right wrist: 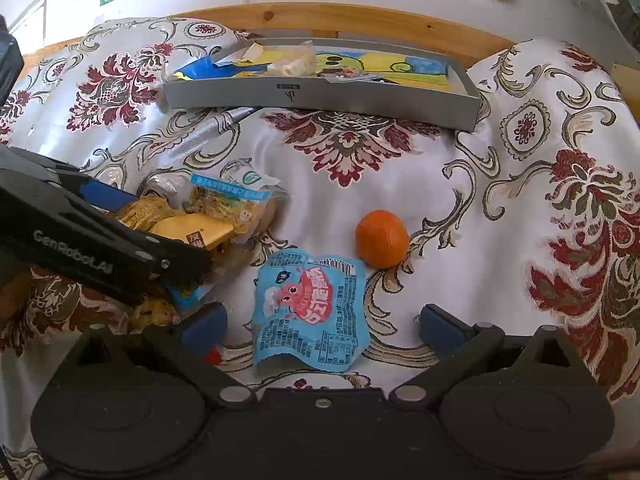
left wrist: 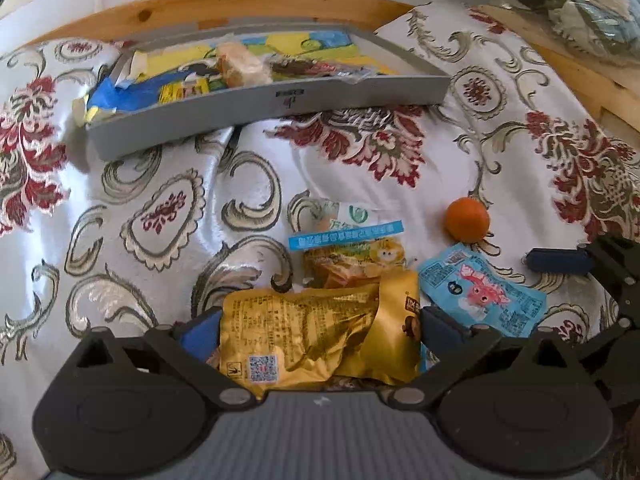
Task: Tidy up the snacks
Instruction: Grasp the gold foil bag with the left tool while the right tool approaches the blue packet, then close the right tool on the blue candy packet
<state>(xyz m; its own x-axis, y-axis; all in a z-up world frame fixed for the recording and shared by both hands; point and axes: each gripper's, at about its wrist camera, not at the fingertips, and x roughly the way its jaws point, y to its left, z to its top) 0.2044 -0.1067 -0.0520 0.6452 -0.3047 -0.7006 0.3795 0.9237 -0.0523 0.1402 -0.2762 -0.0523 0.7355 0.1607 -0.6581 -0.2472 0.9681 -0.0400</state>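
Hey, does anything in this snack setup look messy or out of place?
Yes. The gray tray sits askew, with torn blue and yellow paper spilling over its left end. An orange lies loose on the cloth beside the blue packet.

Landmark: tray (right wrist: 320,98), set at the far end of the cloth (right wrist: 400,176), with wrappers (right wrist: 296,60) held in it. Orange (right wrist: 382,239) is placed nearer than the tray, slightly right. Fish packet (right wrist: 310,314) lies just before the orange, leftward. Snack pile (right wrist: 216,216) is stacked further left, nearer than the tray.
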